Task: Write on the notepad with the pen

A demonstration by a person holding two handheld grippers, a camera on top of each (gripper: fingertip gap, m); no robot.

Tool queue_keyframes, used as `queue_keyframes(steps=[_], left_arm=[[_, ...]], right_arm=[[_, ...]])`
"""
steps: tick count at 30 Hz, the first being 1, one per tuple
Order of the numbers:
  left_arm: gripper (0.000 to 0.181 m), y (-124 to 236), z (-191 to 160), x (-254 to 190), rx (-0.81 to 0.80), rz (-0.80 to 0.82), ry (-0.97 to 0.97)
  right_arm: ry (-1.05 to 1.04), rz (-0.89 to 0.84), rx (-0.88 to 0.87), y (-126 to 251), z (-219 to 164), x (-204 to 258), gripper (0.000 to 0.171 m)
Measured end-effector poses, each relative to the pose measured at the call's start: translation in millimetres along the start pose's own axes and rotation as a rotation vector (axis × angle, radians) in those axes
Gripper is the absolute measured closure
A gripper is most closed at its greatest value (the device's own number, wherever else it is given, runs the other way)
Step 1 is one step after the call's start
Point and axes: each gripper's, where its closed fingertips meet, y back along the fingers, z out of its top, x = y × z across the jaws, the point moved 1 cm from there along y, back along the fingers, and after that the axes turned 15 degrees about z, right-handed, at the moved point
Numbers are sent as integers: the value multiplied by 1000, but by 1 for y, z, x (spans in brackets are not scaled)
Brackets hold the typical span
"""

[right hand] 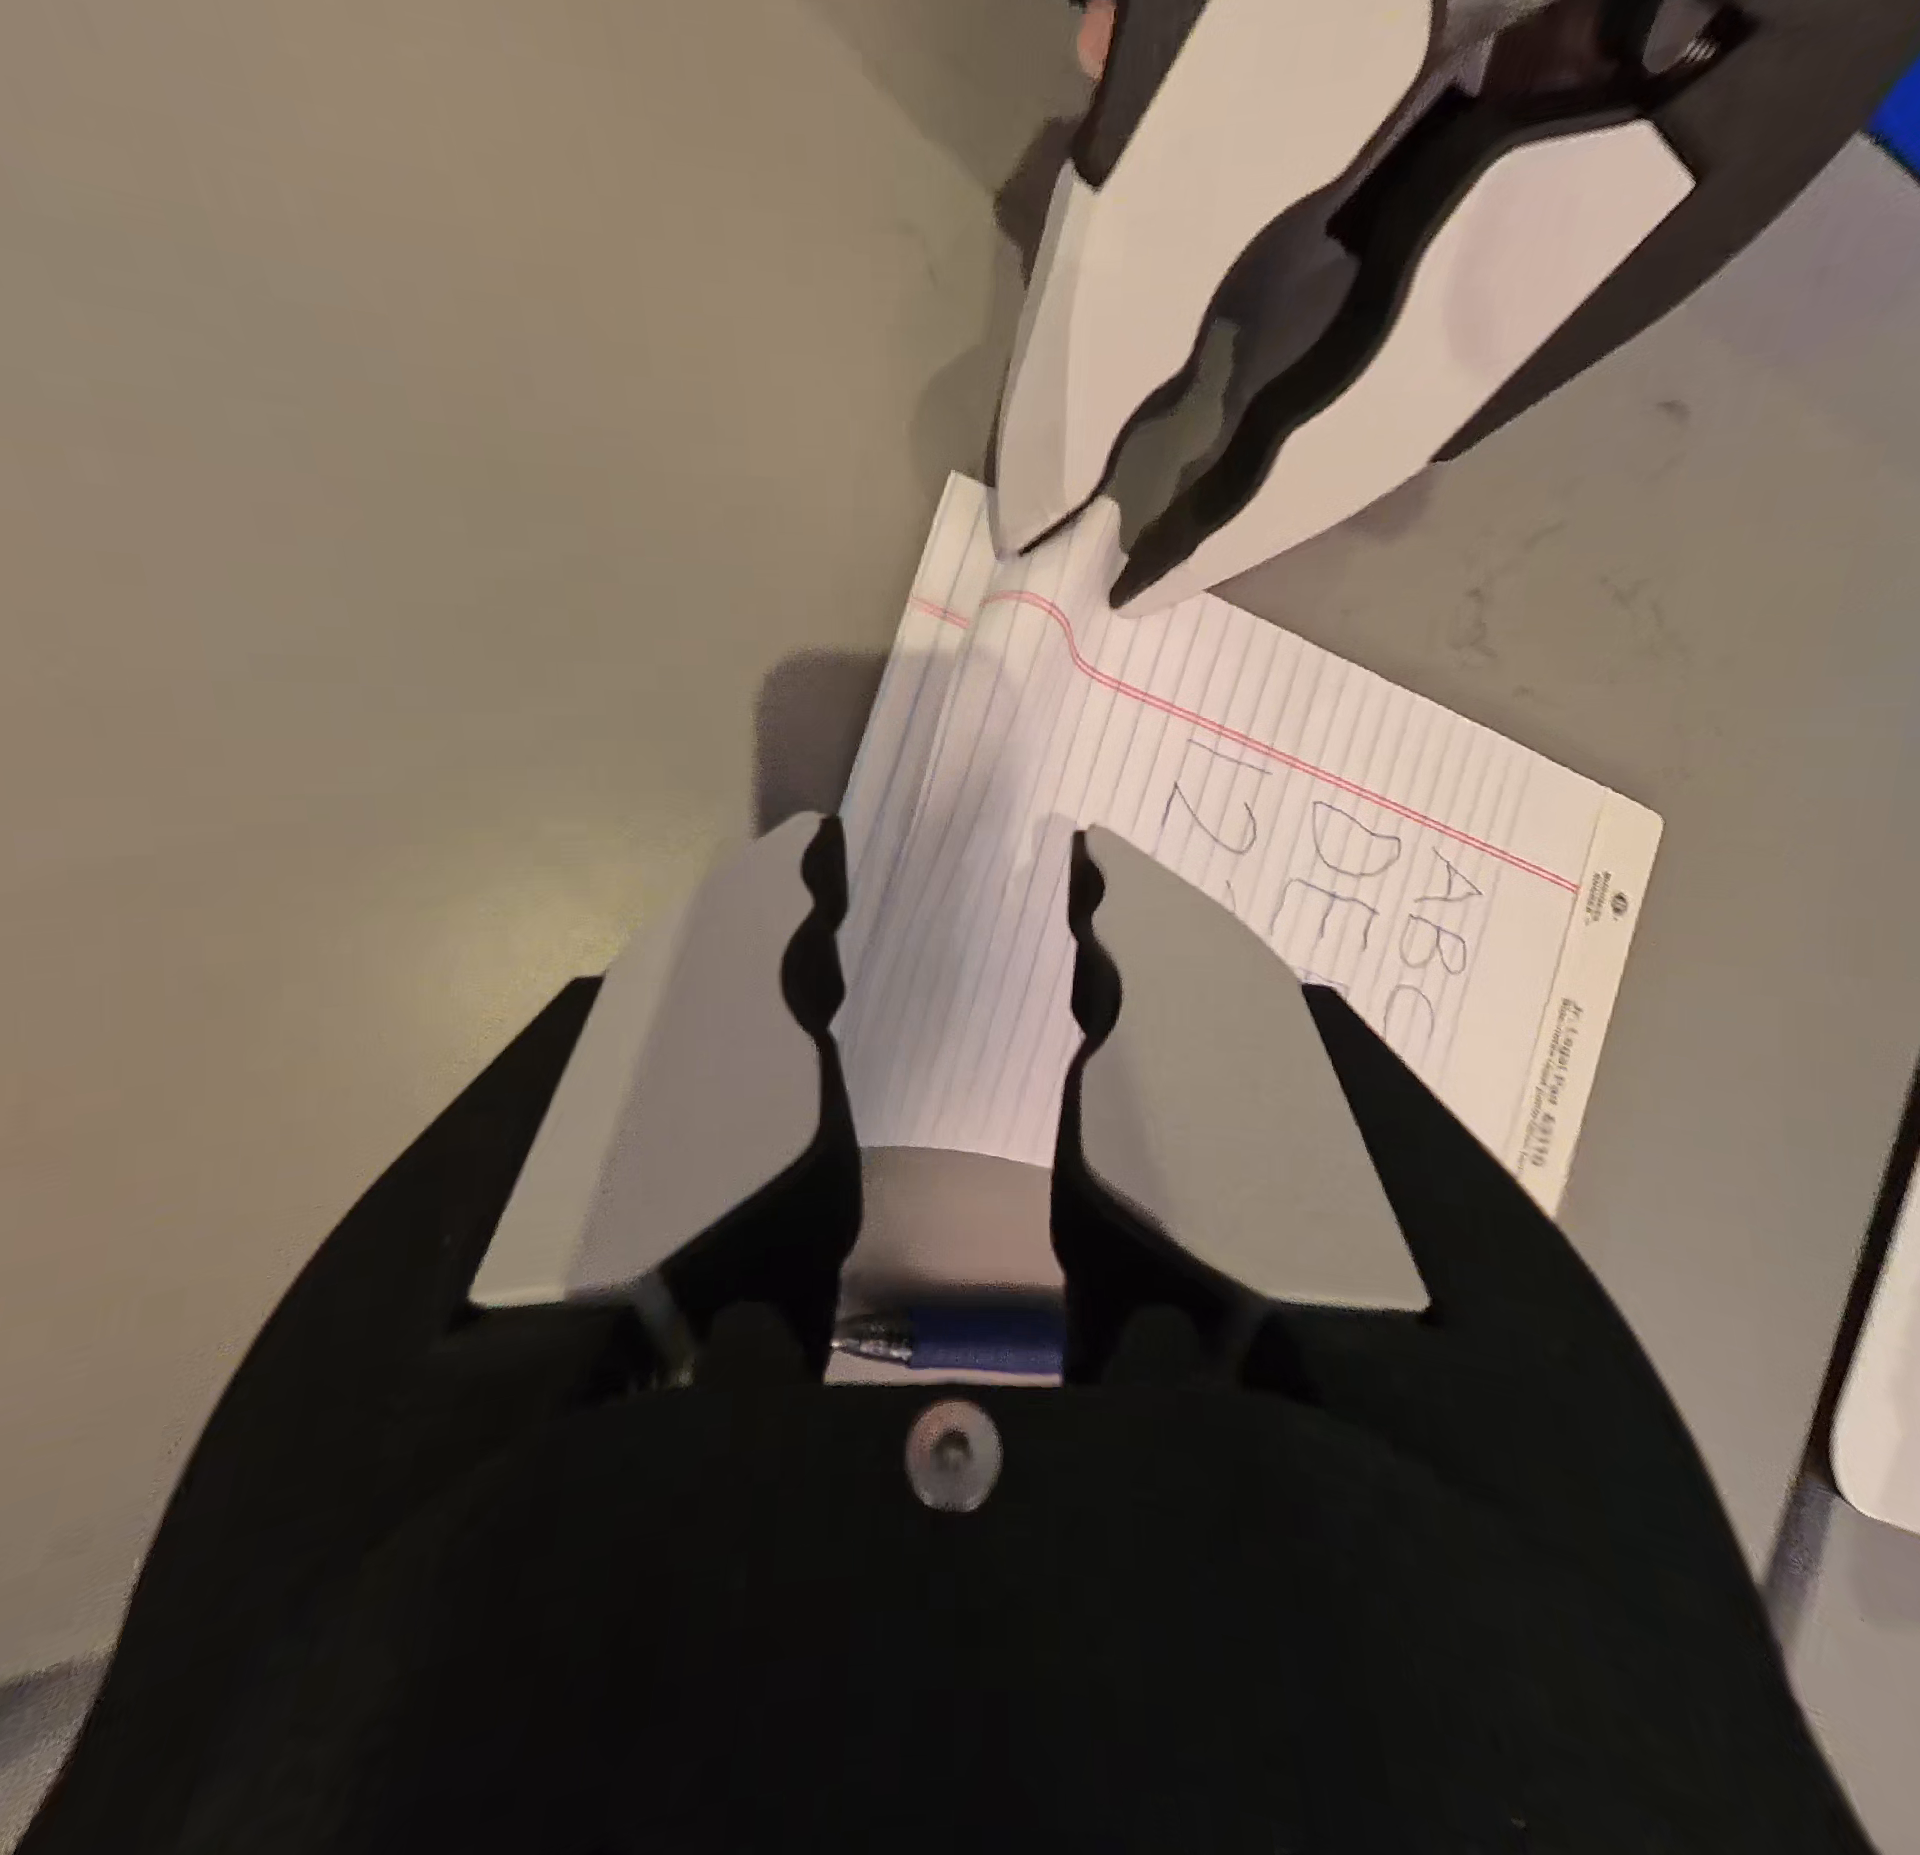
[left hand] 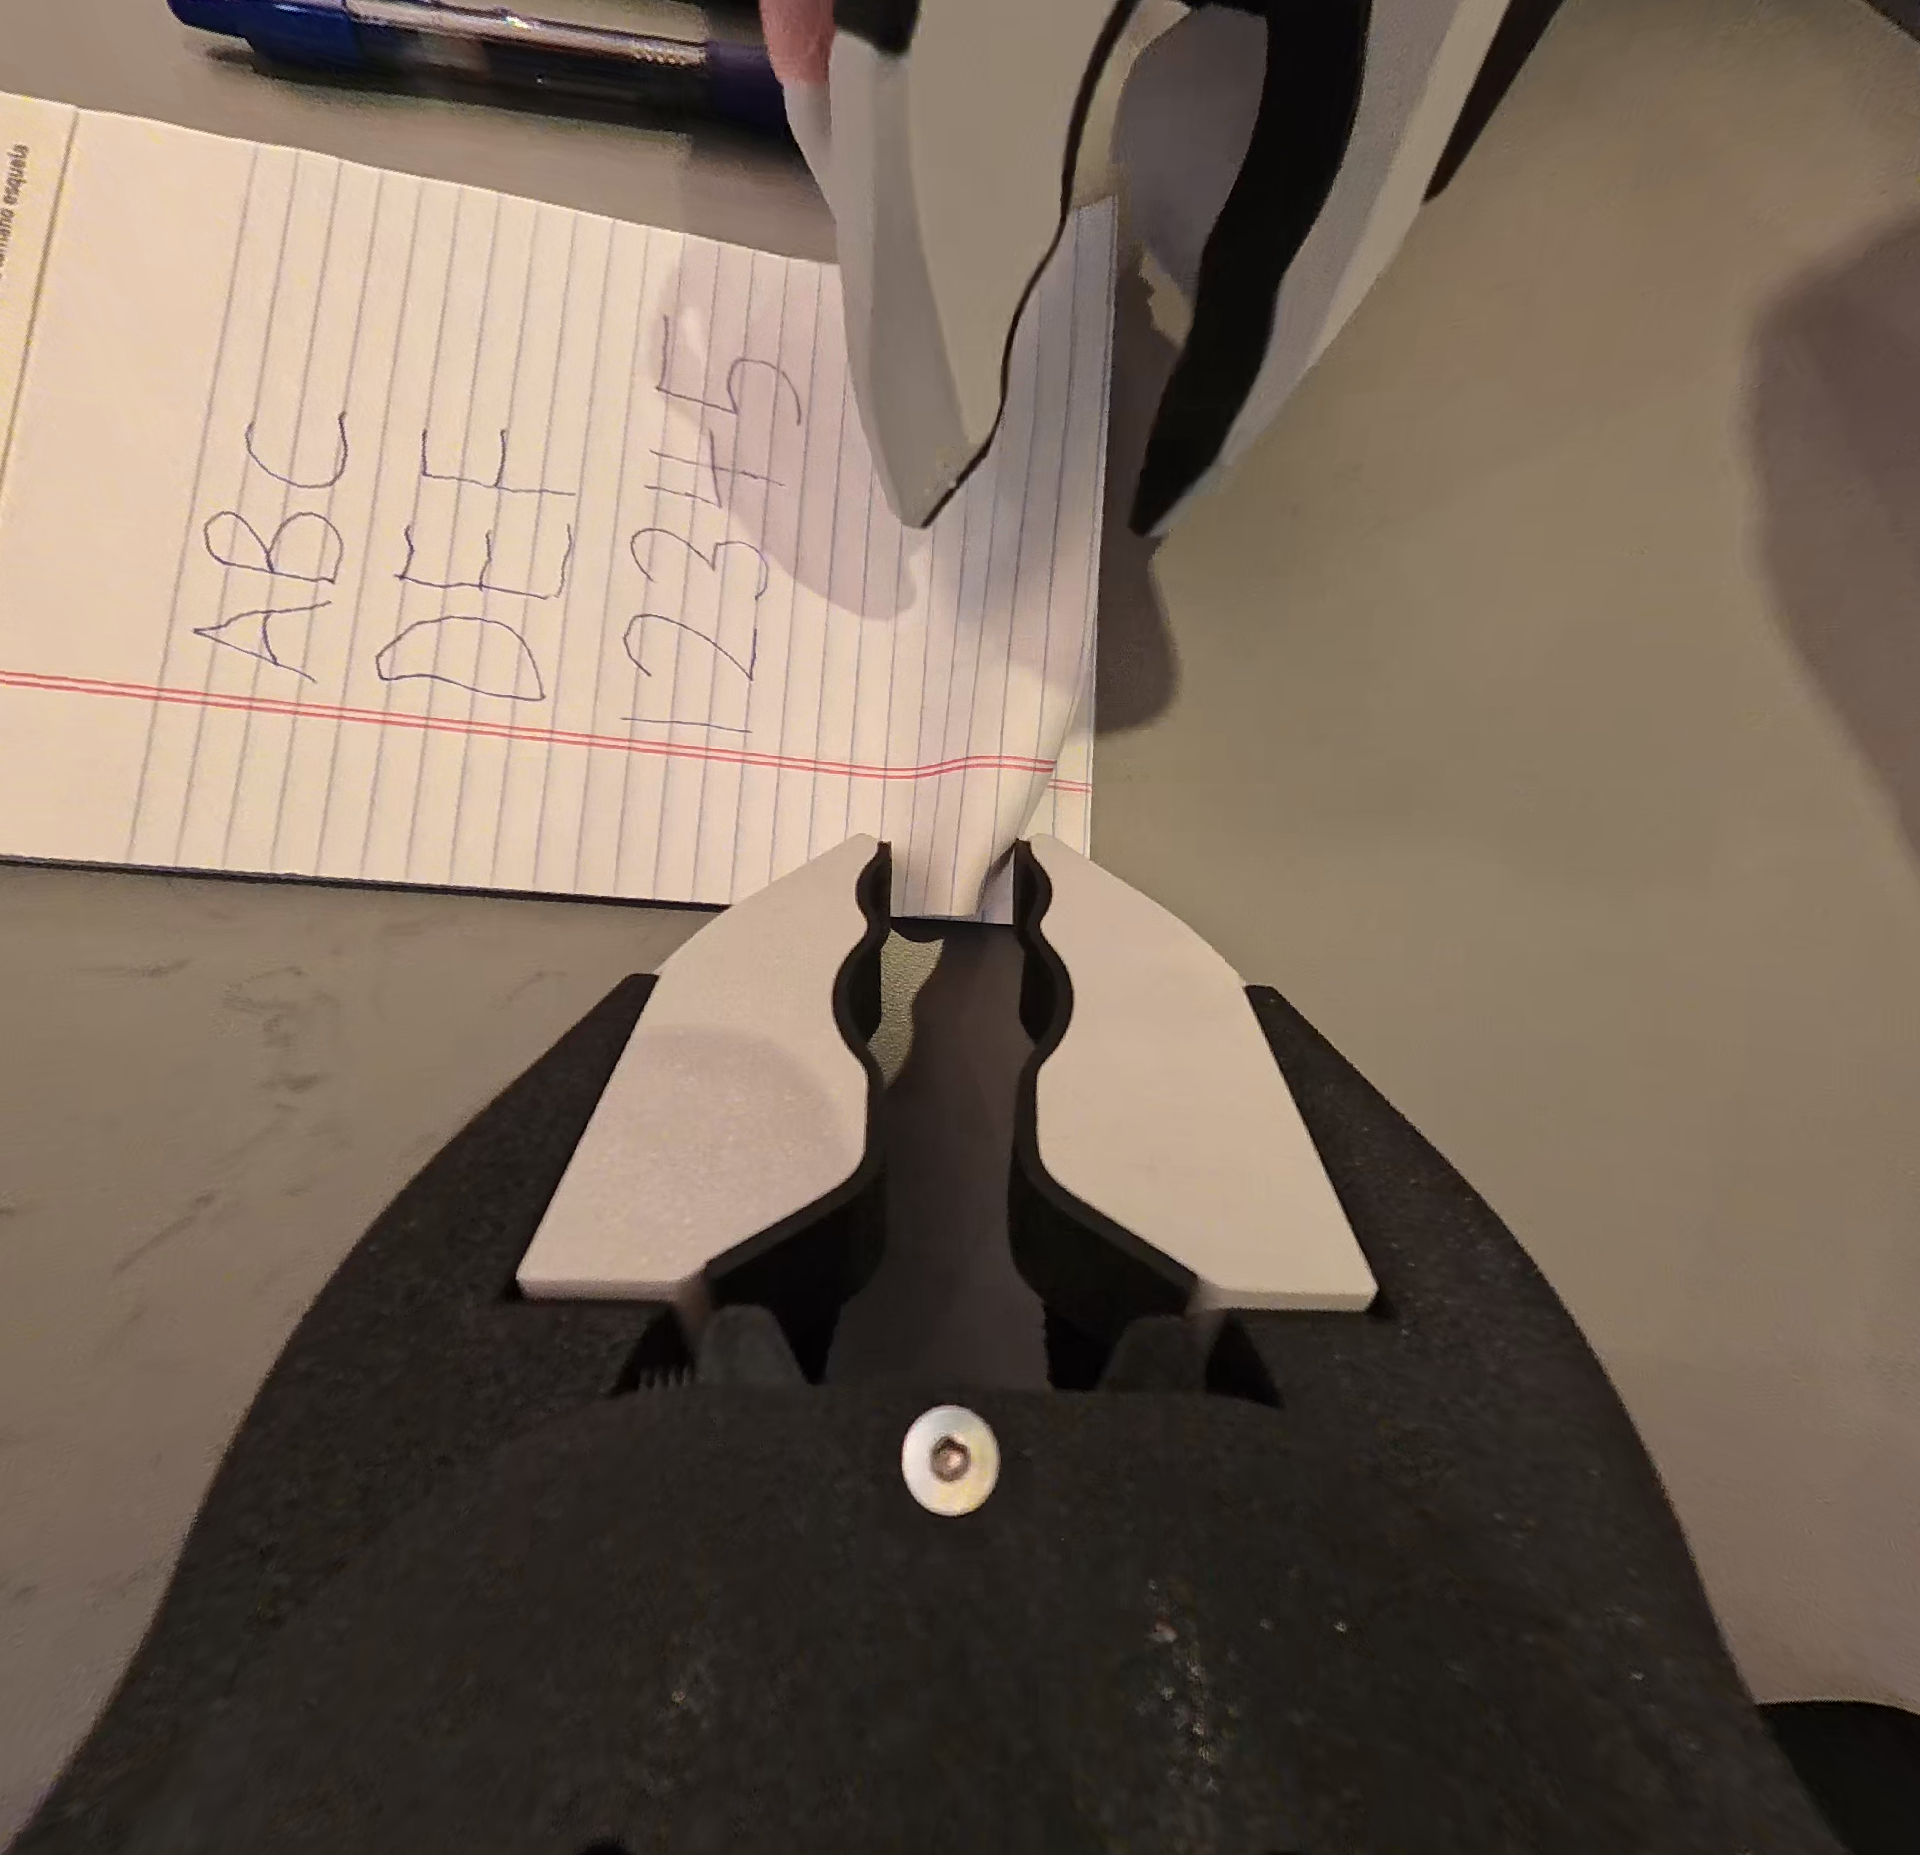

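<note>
My lined white notepad (left hand: 499,475) lies flat on the bench, handwriting in blue ink across it, one corner lifted; my blue pen (left hand: 468,39) lies just beyond its edge.

White ruled paper notepad (left hand: 499,475): pale blue rule lines, a double red margin line, blue handwritten ink marks, and a cream binding strip (right hand: 1590,984) with small dark print.
Blue plastic pen (left hand: 468,39): dark blue clip and grip, clear barrel section with a silver spring inside.
Left tongs (left hand: 954,849): light grey matte finger plates edged with black wavy liners, on a black speckled body with one silver screw.
Right tongs (right hand: 956,834): the same grey and black scheme.
Smooth desk (left hand: 1507,870): plain grey-beige, faint darker smudges.
</note>
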Motion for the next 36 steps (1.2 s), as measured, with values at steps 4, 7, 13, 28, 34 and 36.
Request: queue_keyframes(steps=[4,7,13,28,34,36], left_arm=[[158,0,0,0,-5,-4,6],[154,1,0,-1,-6,-18,21],[122,15,15,0,-42,43,75],[161,-17,50,3,35,478,-94],[181,-11,52,10,-5,494,-58],[181,-7,51,11,-14,493,-43]], right_arm=[[2,-20,61,-1,-9,-3,150],[-6,-25,67,1,-12,-5,167],[-34,-37,26,8,-10,-9,171],[-136,-43,-138,24,2,-18,171],[-117,-56,-138,27,-5,-20,153],[-112,-54,-142,28,-12,-20,147]])
